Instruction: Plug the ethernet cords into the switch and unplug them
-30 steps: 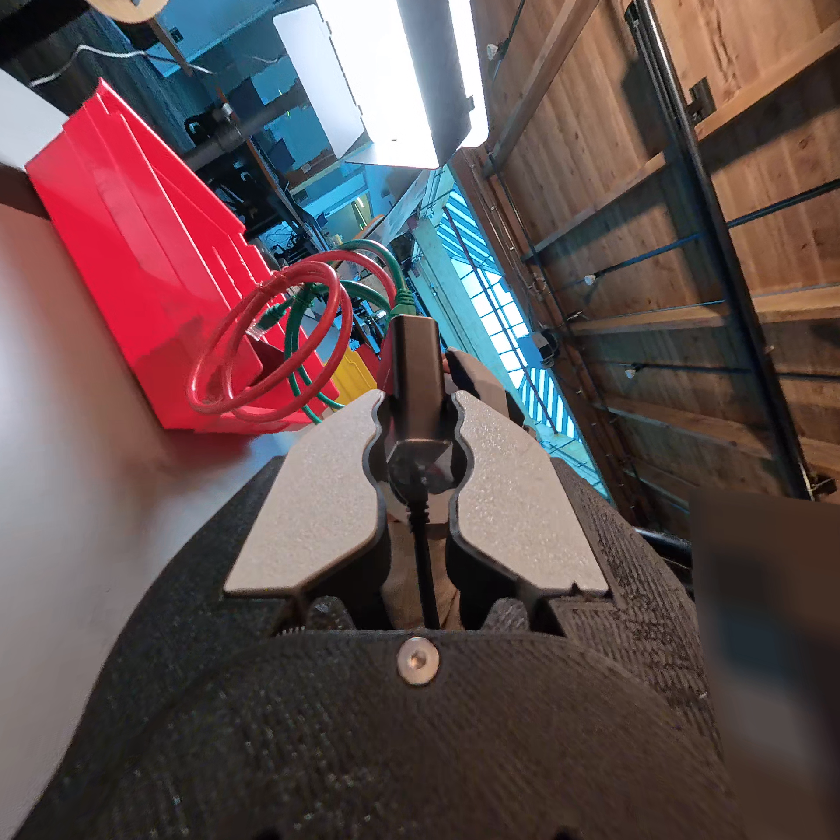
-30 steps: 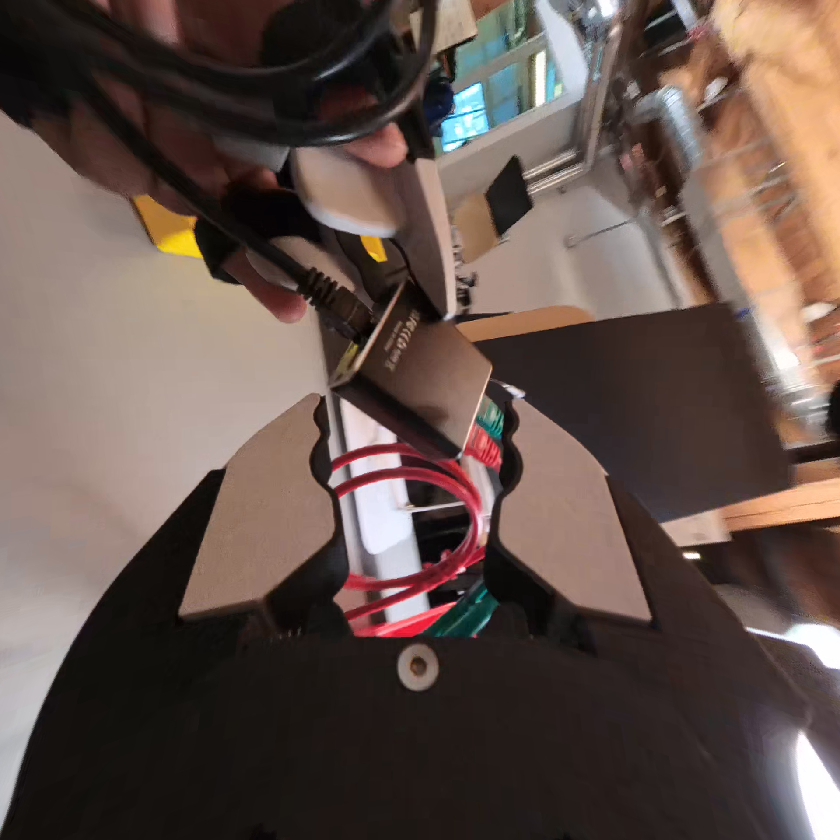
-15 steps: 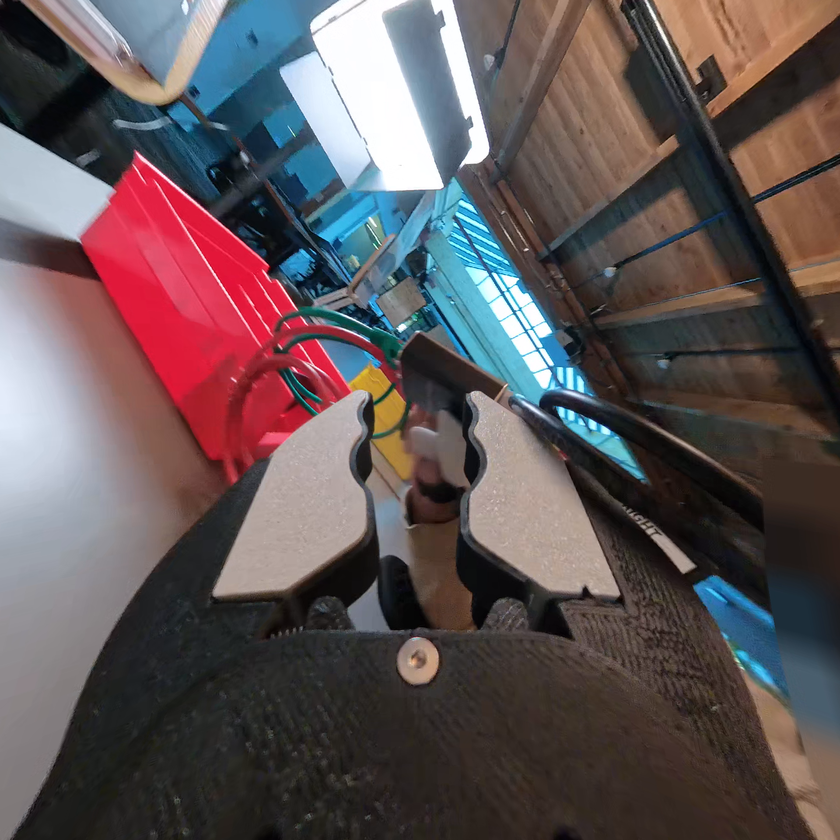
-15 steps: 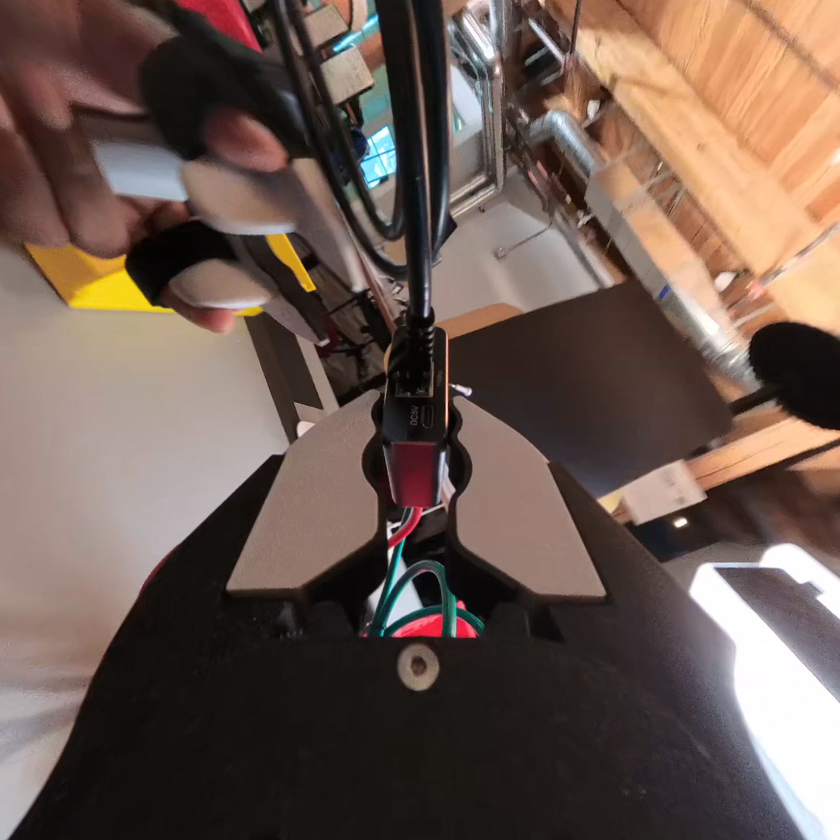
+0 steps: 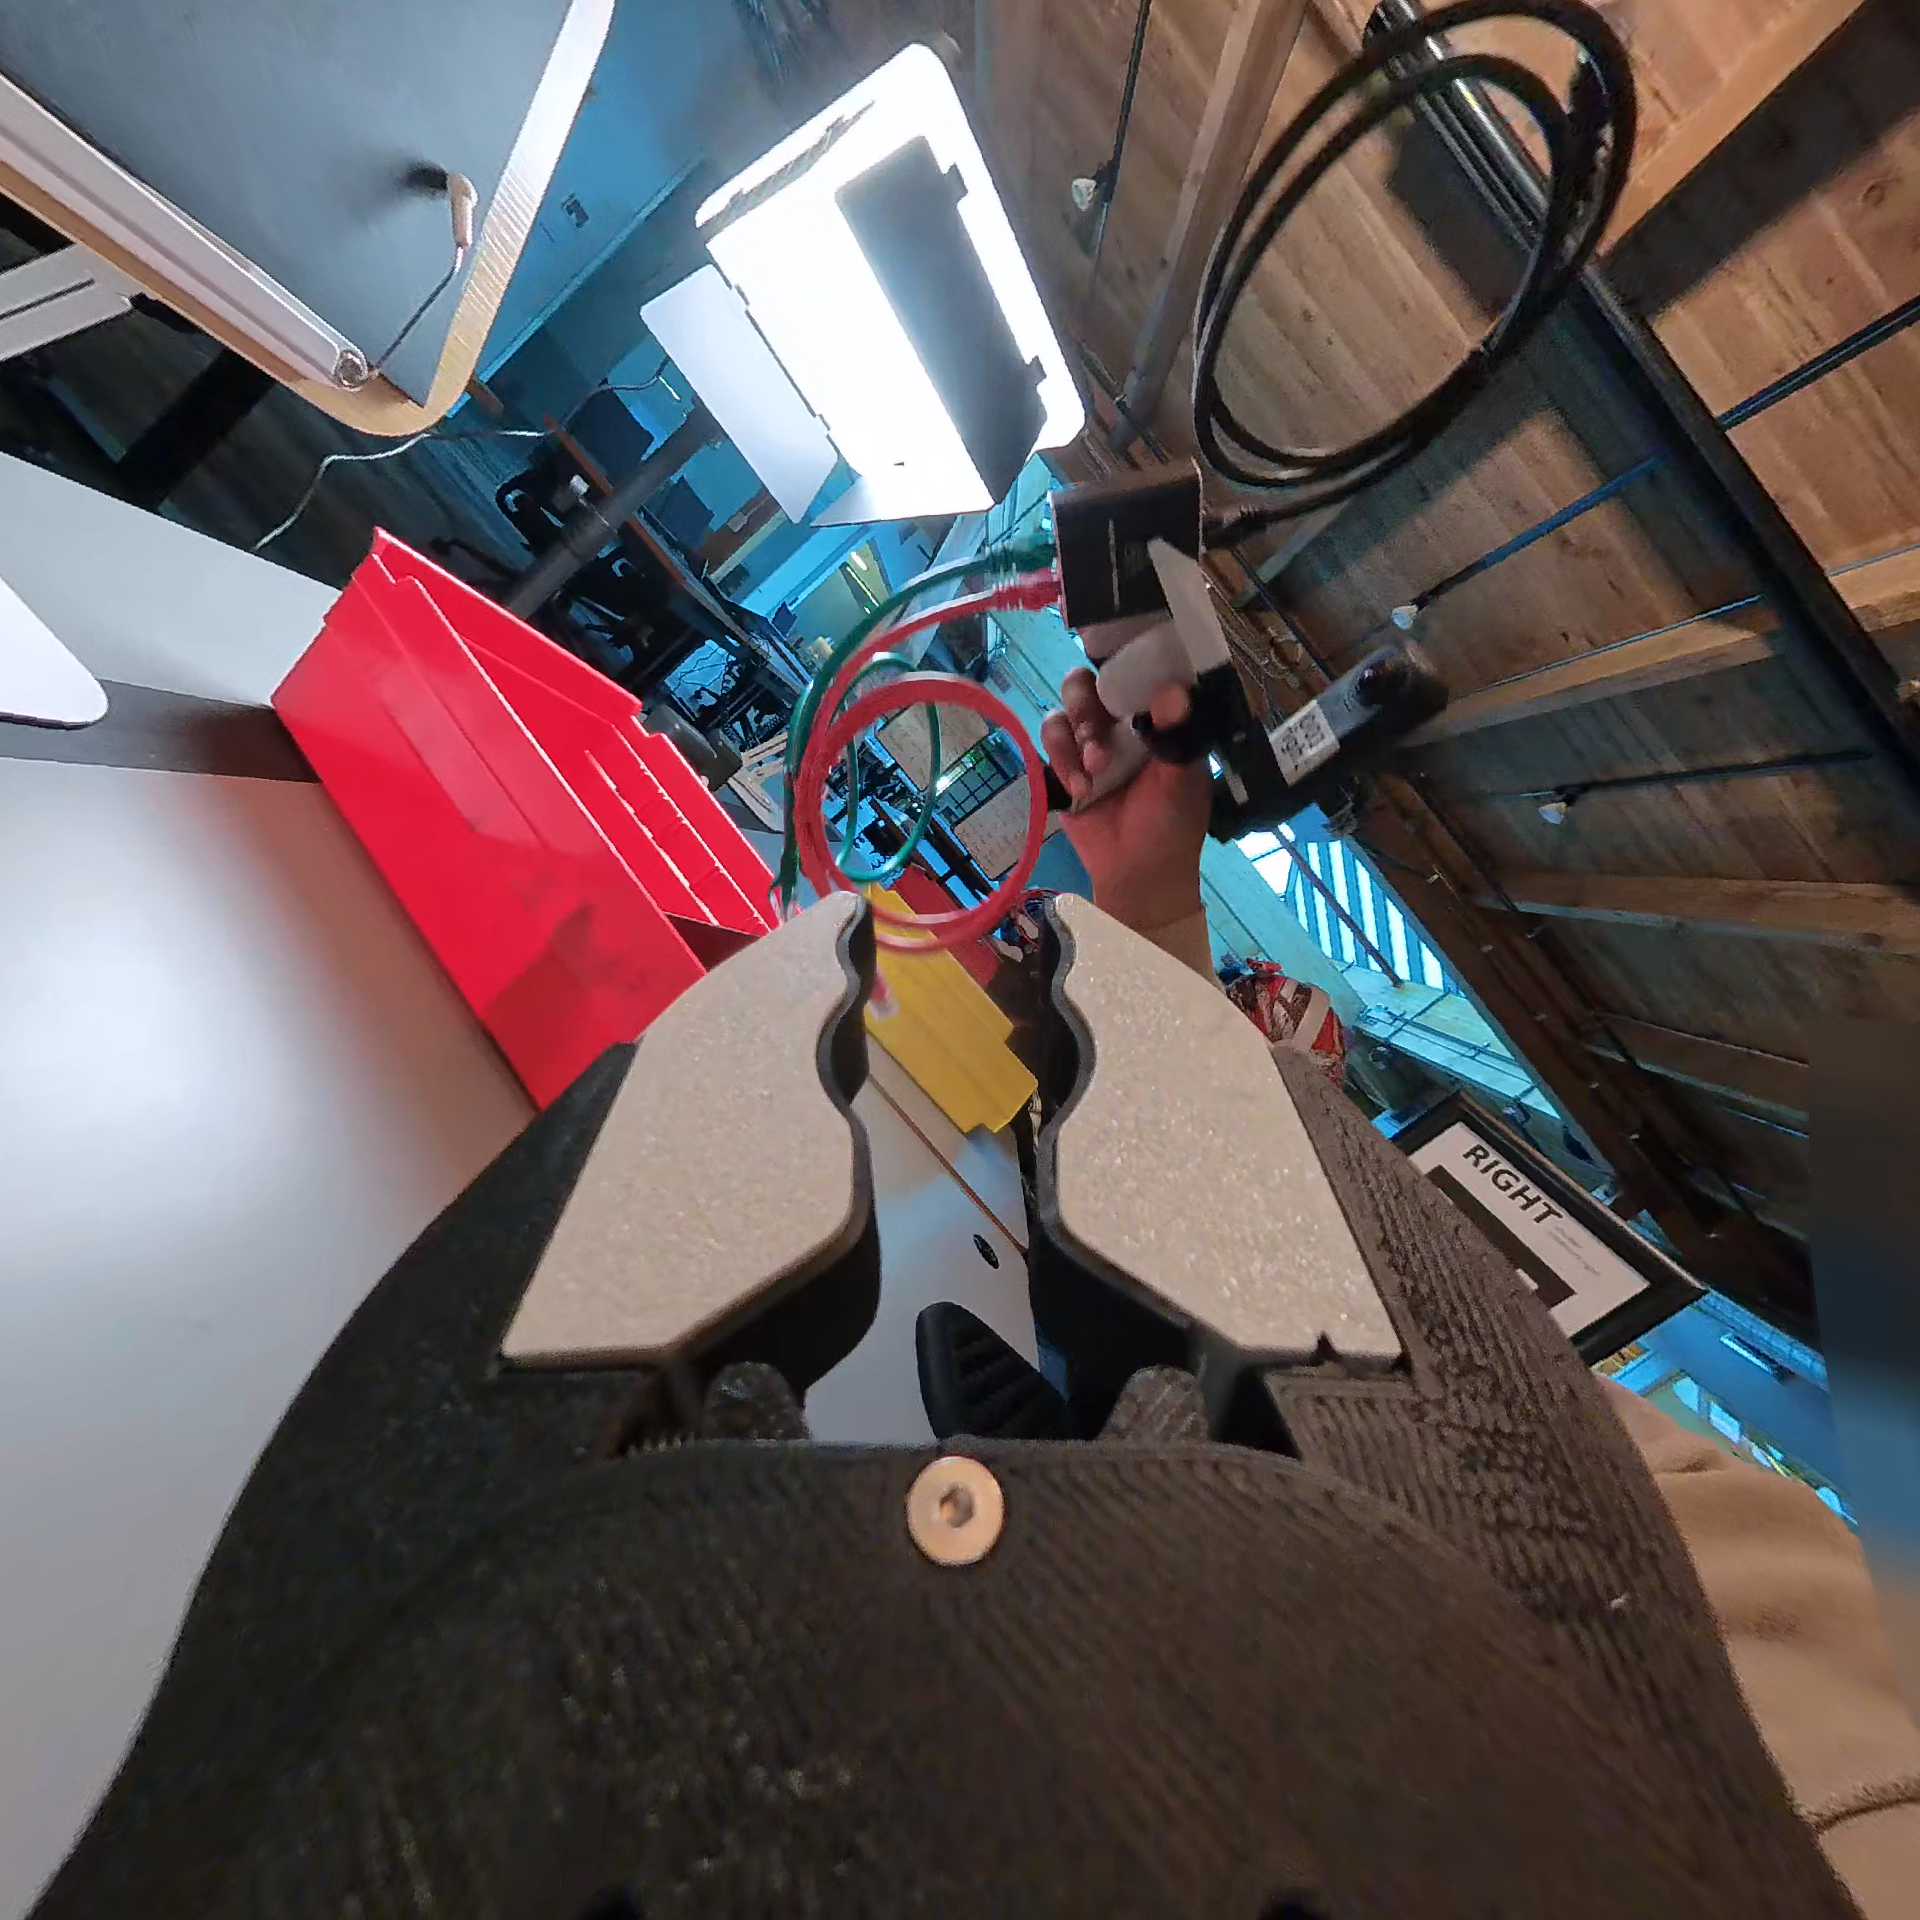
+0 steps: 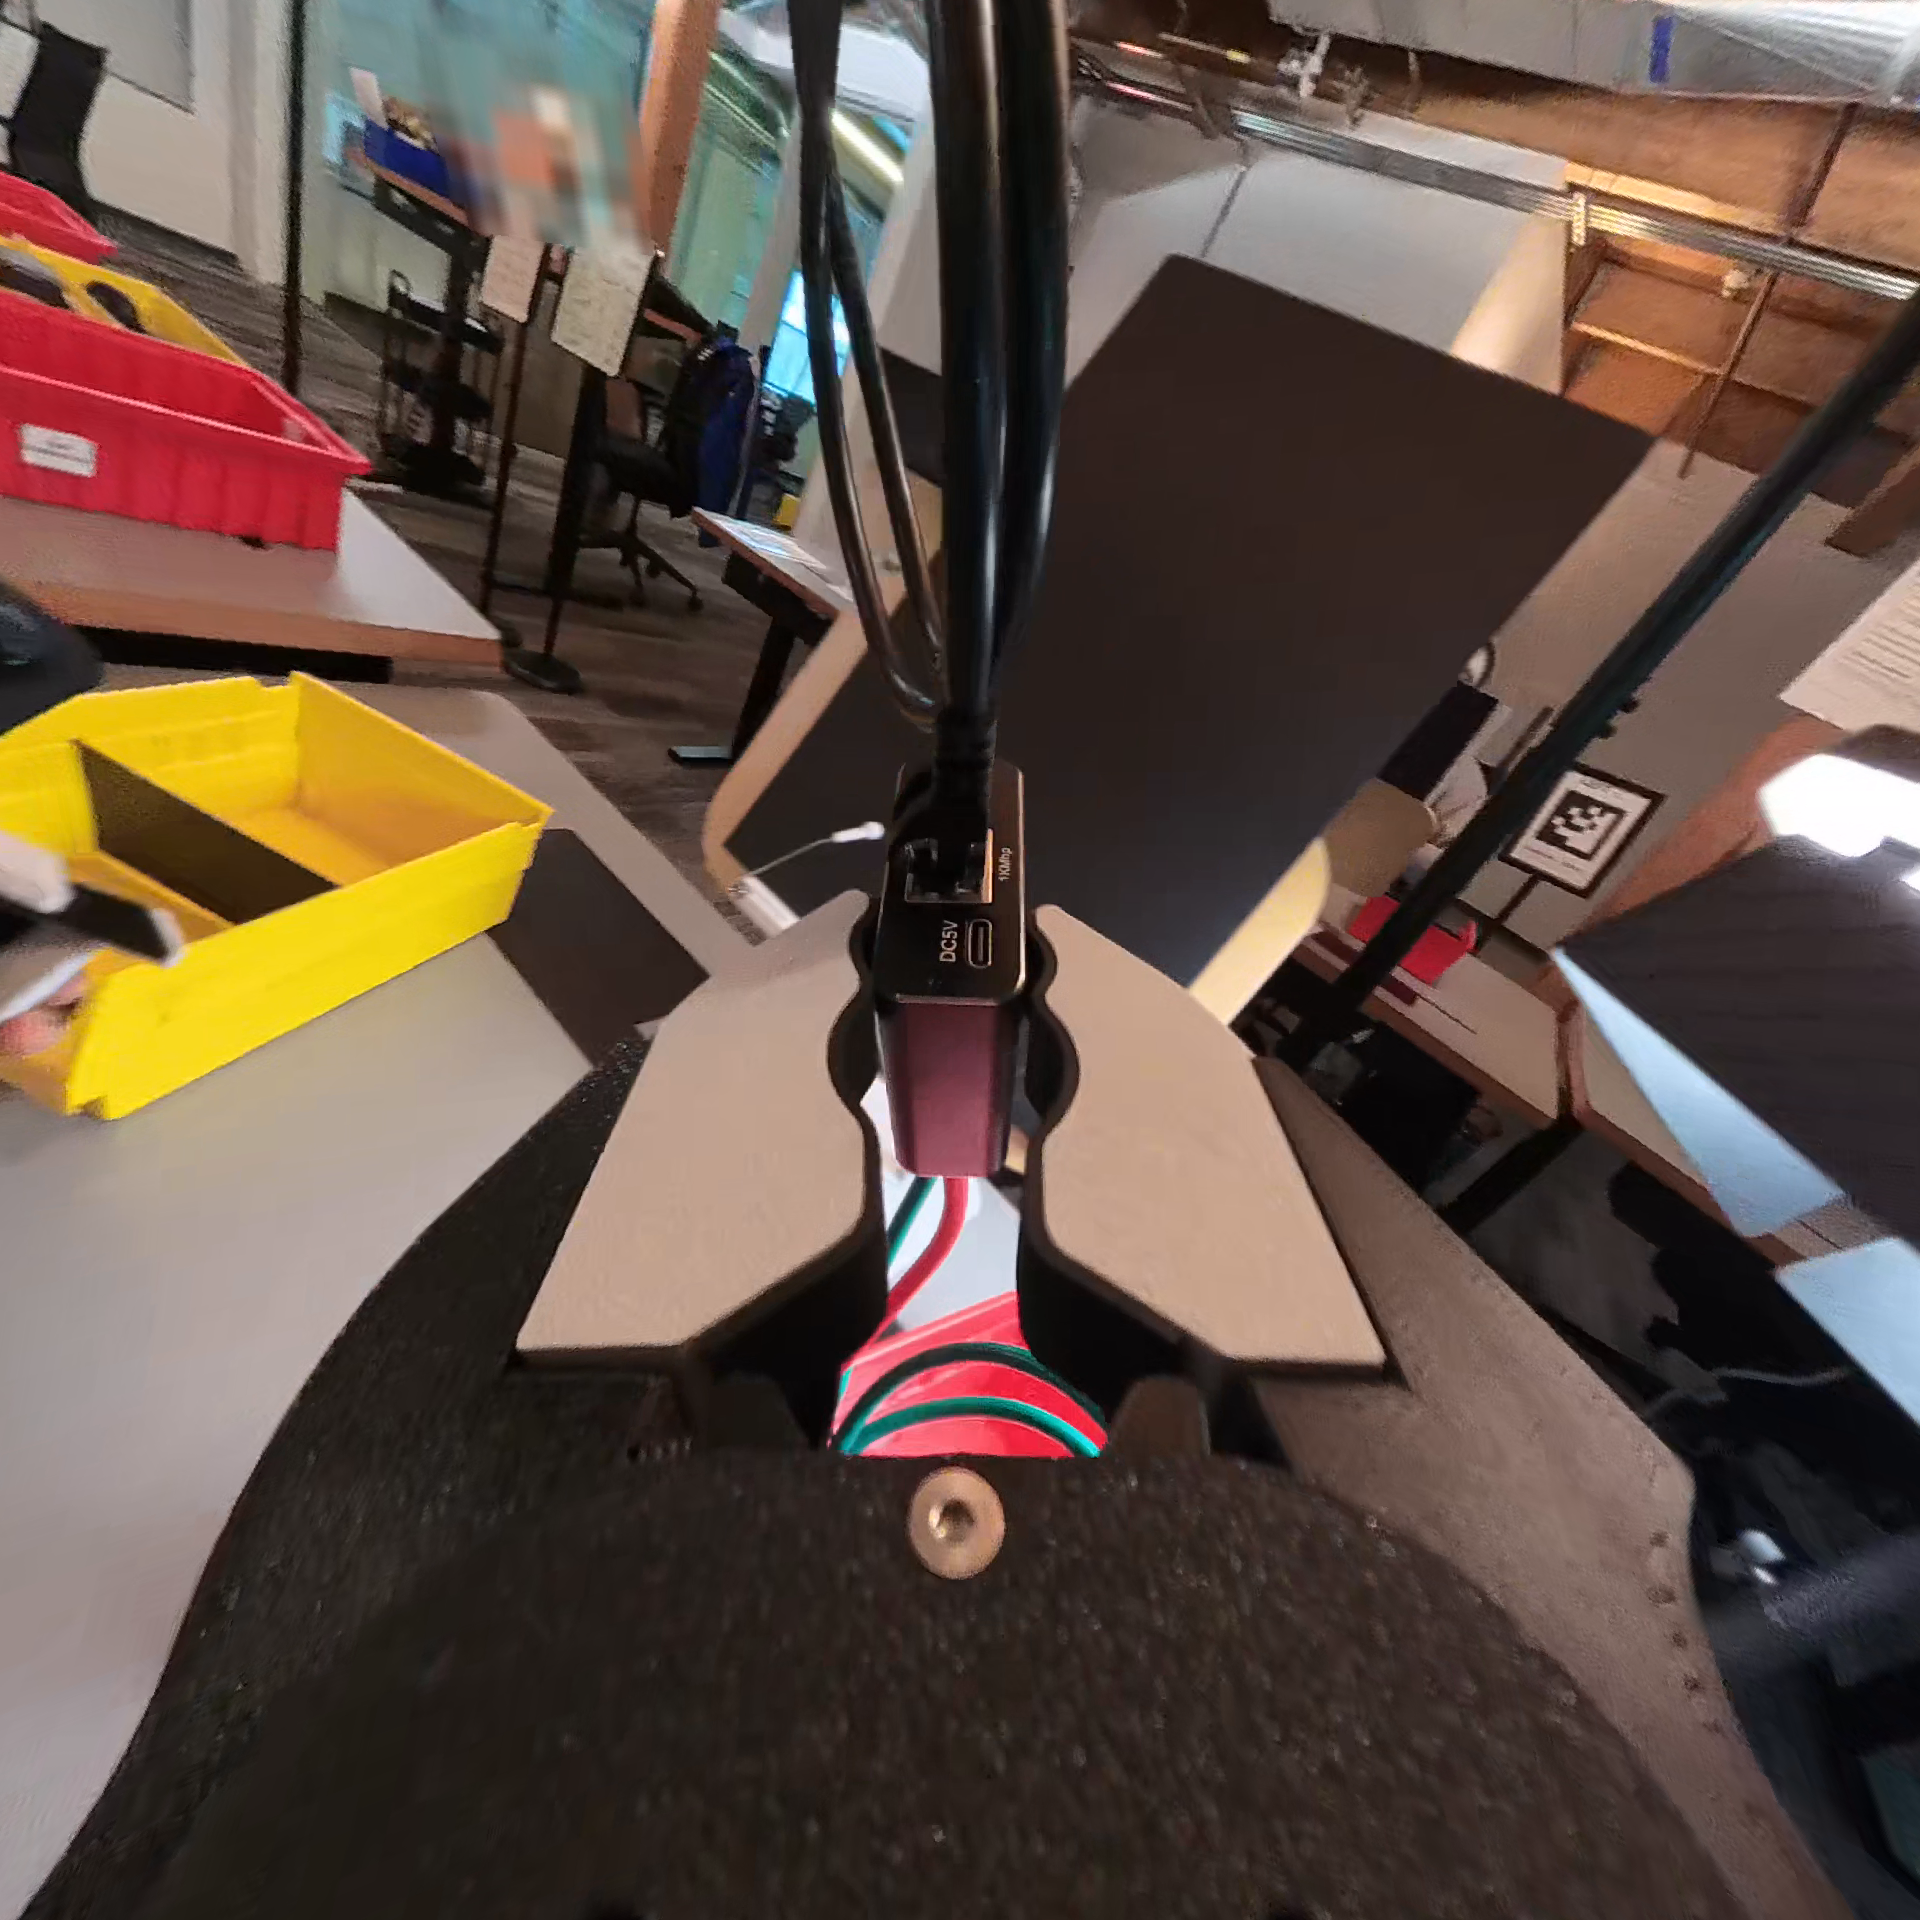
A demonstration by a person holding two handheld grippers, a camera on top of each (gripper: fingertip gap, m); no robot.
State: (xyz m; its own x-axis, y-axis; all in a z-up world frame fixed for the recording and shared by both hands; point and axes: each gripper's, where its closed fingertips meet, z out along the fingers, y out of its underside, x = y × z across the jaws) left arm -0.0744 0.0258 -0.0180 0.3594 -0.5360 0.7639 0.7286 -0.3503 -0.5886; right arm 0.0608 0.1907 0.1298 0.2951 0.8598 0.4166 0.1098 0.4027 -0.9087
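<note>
Right gripper [image 6: 951, 1023] pinches the switch [image 6: 951, 977] aloft, cords plugged — left gripper [image 5: 956, 1013], spread, empty, should probably unplug the red cord [image 5: 920, 821].

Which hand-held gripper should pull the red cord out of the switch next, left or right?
Left. The left hand-held gripper is open and empty, while the right hand-held gripper is clamped on the switch, red cord dangling.

Red bin [image 5: 488, 790] and yellow bin [image 6: 260, 831] crowd the table [image 6: 260, 1247].
</note>
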